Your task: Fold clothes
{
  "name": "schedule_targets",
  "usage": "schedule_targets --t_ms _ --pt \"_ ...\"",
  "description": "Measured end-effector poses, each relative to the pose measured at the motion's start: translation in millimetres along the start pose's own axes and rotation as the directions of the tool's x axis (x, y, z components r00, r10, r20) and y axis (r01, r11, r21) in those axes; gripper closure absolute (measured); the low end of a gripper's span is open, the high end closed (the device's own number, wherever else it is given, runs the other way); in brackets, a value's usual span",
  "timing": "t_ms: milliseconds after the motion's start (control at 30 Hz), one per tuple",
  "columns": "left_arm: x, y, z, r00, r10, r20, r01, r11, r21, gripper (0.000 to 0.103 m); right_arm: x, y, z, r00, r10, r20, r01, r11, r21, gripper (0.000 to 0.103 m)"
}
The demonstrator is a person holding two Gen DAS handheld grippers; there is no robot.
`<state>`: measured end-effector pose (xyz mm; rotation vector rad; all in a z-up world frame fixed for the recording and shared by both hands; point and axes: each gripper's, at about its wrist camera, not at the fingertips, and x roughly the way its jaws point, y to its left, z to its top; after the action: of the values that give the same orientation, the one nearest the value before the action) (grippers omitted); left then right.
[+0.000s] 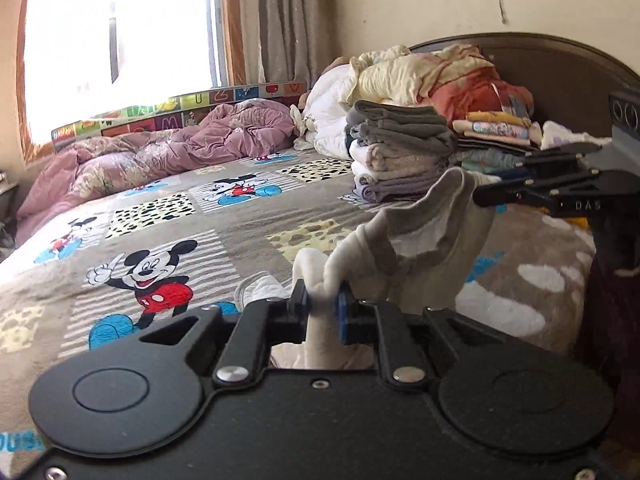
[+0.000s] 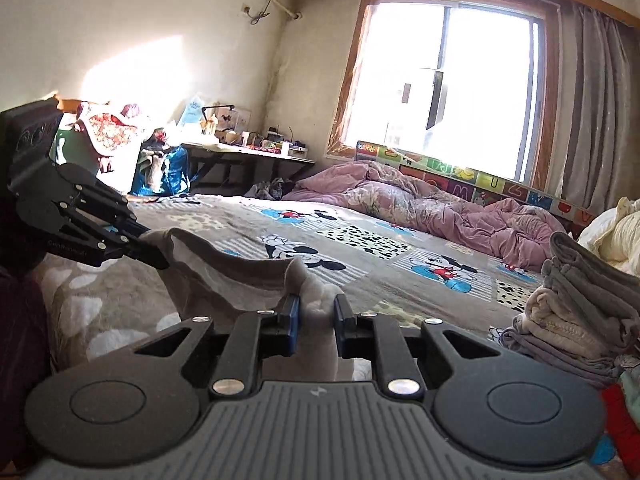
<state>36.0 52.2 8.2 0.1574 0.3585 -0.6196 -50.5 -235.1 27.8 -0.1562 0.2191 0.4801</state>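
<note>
- A sunlit bedroom is framing the scene, a bright window [image 2: 452,88] glaring at the far wall and a grey curtain [image 2: 592,112] hanging at its right.
- A bed [image 1: 132,216] spread with a cartoon-mouse blanket is filling the middle of both views, a rumpled pink quilt [image 1: 160,156] lying along its far edge under the window.
- A stack of folded clothes [image 1: 396,156] is standing on the right side of the bed, with a looser heap of bedding [image 1: 420,72] piled behind it against the headboard.
- A beige garment with a grey neckband [image 1: 420,240] is hanging in the air over the near part of the bed, stretched between the two tools.
- The left gripper [image 1: 323,304] is pinching a bunched fold of the garment, jaws pressed together on the cloth.
- The right gripper [image 2: 316,312] is holding the opposite edge, jaws narrowly apart with a wad of fabric wedged between them.
- Risk, as judged from here: the right-hand hold is looking the looser one, so a pull outward could be slipping the cloth free and dropping that side onto the blanket; uneven tension could also be skewing the fold line.
</note>
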Motion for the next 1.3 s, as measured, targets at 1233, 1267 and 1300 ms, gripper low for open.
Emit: schedule_targets --t_ms 1233,1267,1300 --pt "116 121 -22 0.971 -0.233 0.045 0.215 0.788 -0.577 0.047 165 -145 -103 0.989 0.135 0.066 -0.131 0.555 0.822 0.036" --pt "112 120 -23 0.969 -0.241 0.051 0.225 0.781 -0.582 0.046 167 -148 -106 0.984 0.160 0.080 -0.153 0.521 0.840 0.031" --pt "108 117 -25 0.967 -0.248 0.051 0.230 0.777 -0.586 0.045 168 -152 -109 0.978 0.184 0.094 -0.174 0.485 0.857 0.029"
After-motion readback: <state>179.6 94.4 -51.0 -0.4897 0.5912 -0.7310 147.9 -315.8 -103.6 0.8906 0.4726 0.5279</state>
